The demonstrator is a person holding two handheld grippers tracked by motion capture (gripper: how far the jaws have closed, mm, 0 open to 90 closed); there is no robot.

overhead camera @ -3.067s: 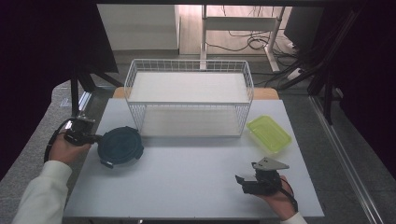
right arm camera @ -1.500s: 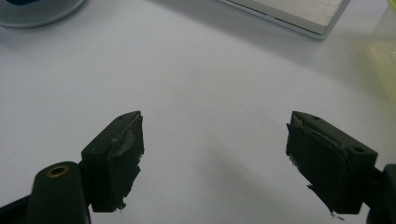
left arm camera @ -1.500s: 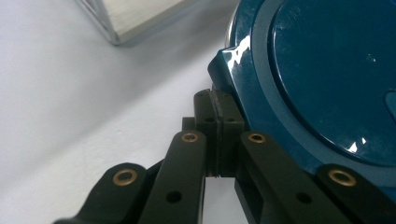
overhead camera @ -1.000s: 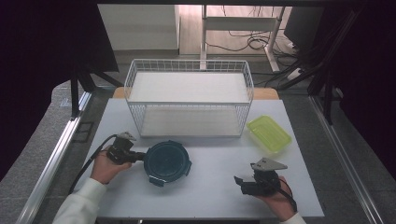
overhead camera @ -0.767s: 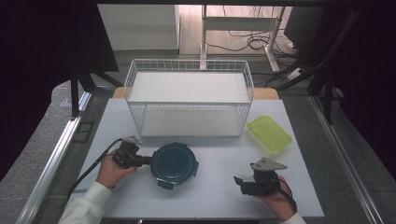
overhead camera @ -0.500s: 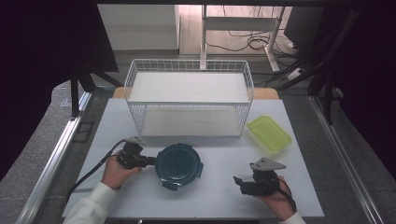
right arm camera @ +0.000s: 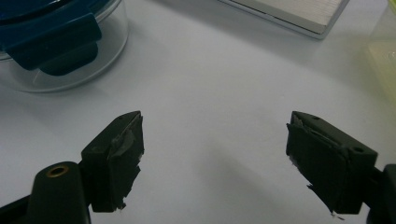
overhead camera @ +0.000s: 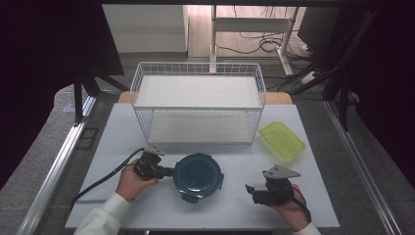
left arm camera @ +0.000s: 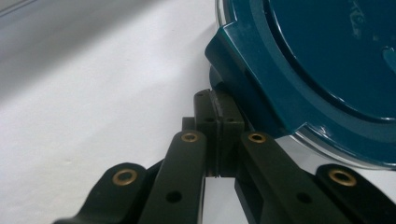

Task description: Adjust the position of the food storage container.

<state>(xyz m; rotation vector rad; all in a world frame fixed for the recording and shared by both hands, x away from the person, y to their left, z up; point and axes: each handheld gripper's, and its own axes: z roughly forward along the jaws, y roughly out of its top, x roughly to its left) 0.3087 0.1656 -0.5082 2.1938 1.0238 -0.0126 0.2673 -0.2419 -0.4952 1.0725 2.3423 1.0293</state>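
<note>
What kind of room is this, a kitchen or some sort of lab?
Probably a lab or test room, not a kitchen: a white table set with a wire basket and a teal-lidded container, loose cables on the floor behind, and hand-held grippers, left and right.

- A lab or test room, not a home.
- White desk (overhead camera: 147,122) on bare grey floor (overhead camera: 39,147), dark curtains (overhead camera: 44,44) on both sides.
- Loose cables (overhead camera: 254,46) on the floor behind, by a metal stand (overhead camera: 286,34).
</note>
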